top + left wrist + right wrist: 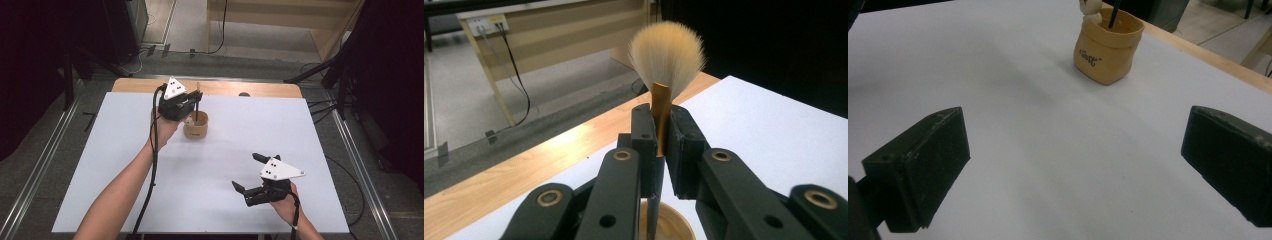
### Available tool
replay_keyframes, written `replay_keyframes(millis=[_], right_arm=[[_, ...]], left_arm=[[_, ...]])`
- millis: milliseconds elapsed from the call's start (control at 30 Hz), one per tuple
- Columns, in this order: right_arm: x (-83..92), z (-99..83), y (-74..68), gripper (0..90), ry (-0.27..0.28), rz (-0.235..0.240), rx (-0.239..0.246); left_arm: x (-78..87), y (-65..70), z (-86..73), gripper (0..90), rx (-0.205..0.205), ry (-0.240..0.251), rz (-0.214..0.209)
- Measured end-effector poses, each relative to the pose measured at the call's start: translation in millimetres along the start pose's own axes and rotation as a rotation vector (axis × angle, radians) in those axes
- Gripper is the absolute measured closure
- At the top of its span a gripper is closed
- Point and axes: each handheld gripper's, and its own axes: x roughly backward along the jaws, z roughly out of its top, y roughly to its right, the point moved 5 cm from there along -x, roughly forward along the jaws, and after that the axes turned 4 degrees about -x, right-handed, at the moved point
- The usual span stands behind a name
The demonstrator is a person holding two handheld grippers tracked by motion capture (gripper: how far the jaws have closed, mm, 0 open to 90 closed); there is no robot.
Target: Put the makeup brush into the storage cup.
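My left gripper (192, 105) pinches a makeup brush (661, 112) by its gold ferrule, the pads pressed tight on either side of it. In the left gripper view the fan of pale bristles stands at twelve o'clock above the jaw tips, and the dark handle drops straight down at six o'clock into the mouth of a tan cup (669, 225) just below. From the high view the cup (196, 127) sits on the white table (125, 170), touching nothing else, right under that gripper and a little toward five o'clock of it, with the brush upright in it. My right gripper (248, 172) rests low over the table, well apart from the cup, its jaws spread wide with only bare tabletop between them. In the right gripper view the cup (1108, 47) stands at about one o'clock beyond the open jaws, the brush handle (1114, 14) rising from its rim.
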Motion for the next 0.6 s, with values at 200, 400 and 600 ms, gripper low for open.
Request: replay_keyframes(millis=[200, 400, 600], right_arm=[[0.0, -0.3, 0.3, 0.2, -0.003, 0.001, 0.005], [0.3, -0.1, 0.0, 0.2, -0.001, 0.002, 0.002], [1.7, -0.2, 1.4, 0.2, -0.001, 0.000, 0.001]], left_arm=[[-2.8, 2.0, -3.8, 83.6, -0.002, -0.011, -0.004], [-5.0, 2.6, -6.2, 66.1, -0.008, -0.035, -0.009], [0.6, 2.1, -9.1, 15.9, -0.001, -0.063, 0.002]])
